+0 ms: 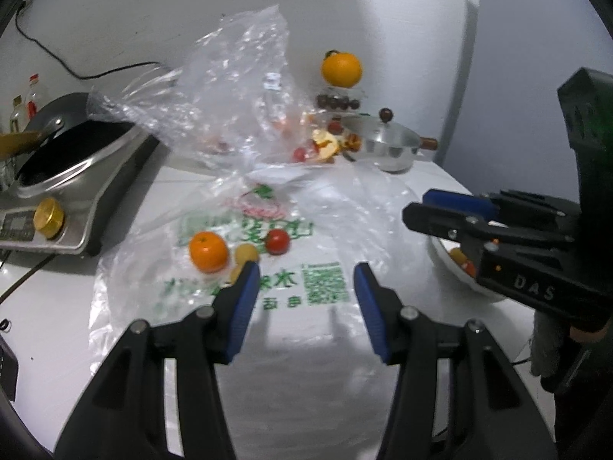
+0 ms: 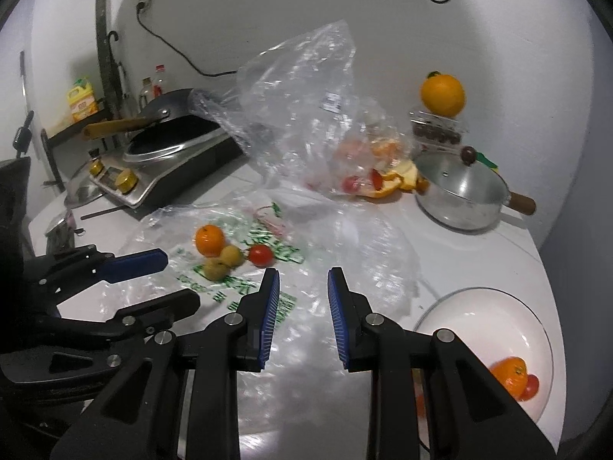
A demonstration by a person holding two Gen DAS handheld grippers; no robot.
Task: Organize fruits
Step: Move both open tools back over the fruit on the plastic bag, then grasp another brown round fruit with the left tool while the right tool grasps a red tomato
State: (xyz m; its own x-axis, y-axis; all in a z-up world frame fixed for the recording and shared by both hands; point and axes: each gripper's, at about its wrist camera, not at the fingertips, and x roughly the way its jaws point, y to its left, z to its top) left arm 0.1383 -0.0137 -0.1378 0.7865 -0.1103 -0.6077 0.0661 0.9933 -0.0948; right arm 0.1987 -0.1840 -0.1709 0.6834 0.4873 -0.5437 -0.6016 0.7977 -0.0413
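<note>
A white counter (image 2: pixel 479 253) by a white wall holds a stove (image 2: pixel 172 157), a pot (image 2: pixel 459 195) and bags (image 1: pixel 268 268). An orange (image 1: pixel 208 251) and tomato (image 1: pixel 277 241) lie just ahead of the left tongs (image 1: pixel 302 283). Both left and right tongs (image 2: pixel 302 287) are spread, holding nothing.

White bowl (image 1: pixel 446 253) mostly hidden behind right gripper (image 1: pixel 433 211); bowl fruit partly covered.

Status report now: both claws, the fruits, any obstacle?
Left claw open, empty. Right claw open, empty. Orange and tomato loose on printed bag; bowl part-filled.
</note>
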